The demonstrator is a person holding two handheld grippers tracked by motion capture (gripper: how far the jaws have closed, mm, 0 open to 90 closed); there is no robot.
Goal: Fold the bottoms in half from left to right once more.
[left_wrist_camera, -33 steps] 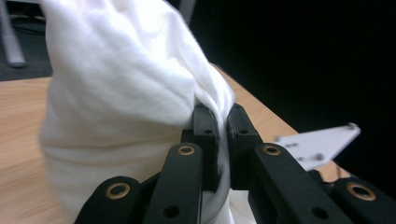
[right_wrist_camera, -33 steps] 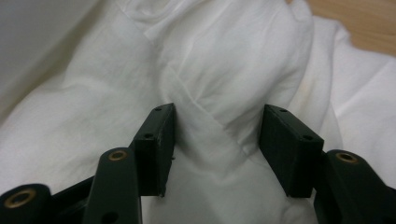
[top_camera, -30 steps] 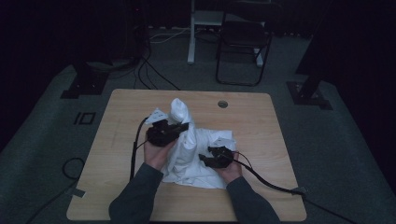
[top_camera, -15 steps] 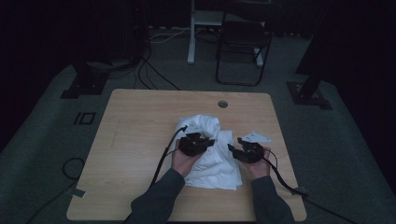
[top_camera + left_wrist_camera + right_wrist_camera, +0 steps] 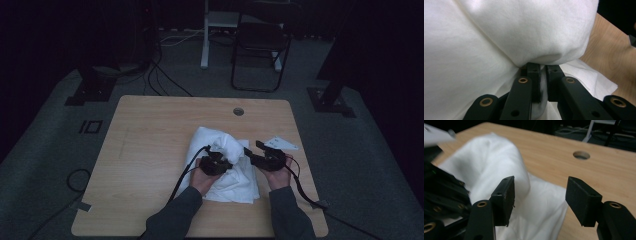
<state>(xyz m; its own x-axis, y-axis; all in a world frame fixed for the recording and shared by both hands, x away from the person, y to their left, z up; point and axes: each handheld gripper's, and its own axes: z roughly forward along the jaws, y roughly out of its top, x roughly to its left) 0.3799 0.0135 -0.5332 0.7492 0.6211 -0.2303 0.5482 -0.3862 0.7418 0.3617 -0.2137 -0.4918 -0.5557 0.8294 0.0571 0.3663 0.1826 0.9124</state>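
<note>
A white cloth point(image 5: 235, 181) lies bunched on the wooden table point(image 5: 150, 150), right of centre. My left gripper point(image 5: 226, 159) is shut on a fold of it. In the left gripper view the jaws point(image 5: 542, 72) pinch the cloth point(image 5: 499, 37), which billows over them. My right gripper point(image 5: 252, 149) hovers just right of the cloth's raised hump. Its jaws point(image 5: 540, 197) stand open and have just been opening. The cloth point(image 5: 491, 157) lies behind the gap between them, and neither pad presses on it. The left gripper's dark body point(image 5: 444, 192) sits at the left edge of the right gripper view.
A round cable hole point(image 5: 238, 111) sits near the table's far edge, also seen as the hole point(image 5: 581, 155) beyond the right jaw. Cables trail from both grippers over the near edge. A chair point(image 5: 260, 45) and floor cables lie past the table.
The left gripper has carried its fold of cloth rightward and down, folding the cloth over to the right. The right gripper has shifted right and slightly up.
</note>
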